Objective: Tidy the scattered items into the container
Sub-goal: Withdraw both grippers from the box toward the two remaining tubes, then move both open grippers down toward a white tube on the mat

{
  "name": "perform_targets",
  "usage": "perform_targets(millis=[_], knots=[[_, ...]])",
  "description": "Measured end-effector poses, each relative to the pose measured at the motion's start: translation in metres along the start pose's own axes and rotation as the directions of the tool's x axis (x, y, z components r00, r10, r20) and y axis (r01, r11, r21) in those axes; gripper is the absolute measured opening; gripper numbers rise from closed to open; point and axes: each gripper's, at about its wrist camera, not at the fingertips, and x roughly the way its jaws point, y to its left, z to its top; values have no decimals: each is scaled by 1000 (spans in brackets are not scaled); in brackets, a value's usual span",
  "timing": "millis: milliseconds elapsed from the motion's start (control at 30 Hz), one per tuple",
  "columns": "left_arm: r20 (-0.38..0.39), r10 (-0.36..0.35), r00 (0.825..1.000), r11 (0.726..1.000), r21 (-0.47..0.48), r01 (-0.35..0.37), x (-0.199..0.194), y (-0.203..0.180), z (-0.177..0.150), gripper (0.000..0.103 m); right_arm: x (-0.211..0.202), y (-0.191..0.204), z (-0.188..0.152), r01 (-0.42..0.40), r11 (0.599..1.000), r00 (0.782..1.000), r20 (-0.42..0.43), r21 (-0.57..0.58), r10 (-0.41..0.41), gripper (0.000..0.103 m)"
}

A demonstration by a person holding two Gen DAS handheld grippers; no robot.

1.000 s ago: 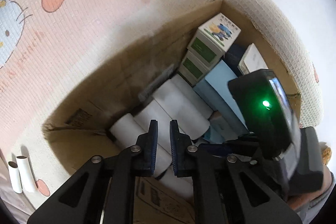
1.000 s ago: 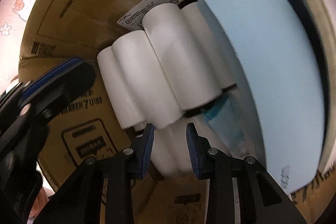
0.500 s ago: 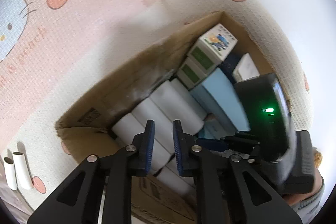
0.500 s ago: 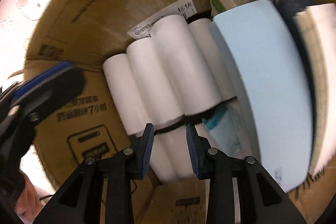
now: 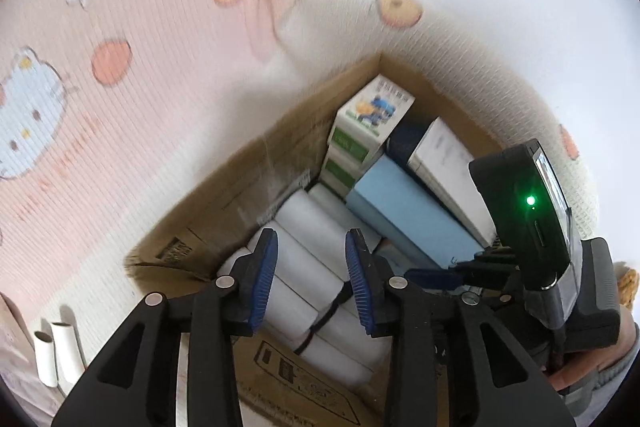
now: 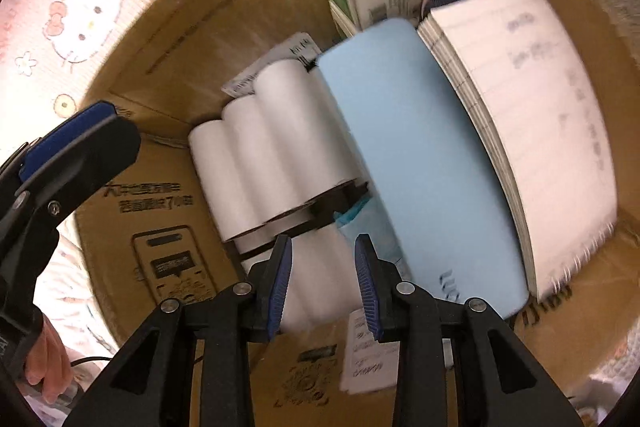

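Note:
A brown cardboard box (image 5: 248,163) stands on a pink cartoon-print cloth. It holds several white paper rolls (image 5: 304,227), a light blue box (image 5: 404,215), a white notebook (image 5: 444,163) and stacked green-and-white cartons (image 5: 372,115). My left gripper (image 5: 312,269) is open and empty above the rolls. My right gripper (image 6: 322,279) is open and empty, low over the rolls (image 6: 280,131) inside the box (image 6: 192,27), beside the blue box (image 6: 408,155) and notebook (image 6: 532,131). Two white tubes (image 5: 56,351) lie outside the box at the lower left.
The right gripper's body with a green light (image 5: 532,223) shows at the right of the left wrist view. The left gripper's blue-padded finger (image 6: 76,143) shows at the left of the right wrist view. The pink cloth (image 5: 120,27) surrounds the box.
Both grippers have pulled back up from the box, so more of its contents show. The left gripper's jaws have opened from nearly closed to wide.

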Motion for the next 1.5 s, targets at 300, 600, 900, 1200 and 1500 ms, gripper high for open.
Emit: perform_targets(millis=[300, 600, 900, 1200, 1500], knots=[[243, -47, 969, 999, -1, 48, -75, 8, -45, 55, -58, 65, -22, 153, 987, 968, 210, -56, -138, 29], [320, -87, 943, 975, -166, 147, -114, 48, -101, 59, -42, 130, -87, 236, 969, 899, 395, -75, -189, 30], [244, -15, 970, 947, -309, 93, -98, 92, -170, 60, -30, 169, -126, 248, 960, 817, 561, -134, -133, 30], [182, 126, 975, 926, -374, -49, -90, 148, -240, 60, -15, 218, -173, 234, 926, 756, 654, -298, 19, 34], [171, 144, 975, 868, -495, -41, -76, 212, -262, 60, 50, 282, -147, 268, 868, 800, 598, -418, 41, 38]])
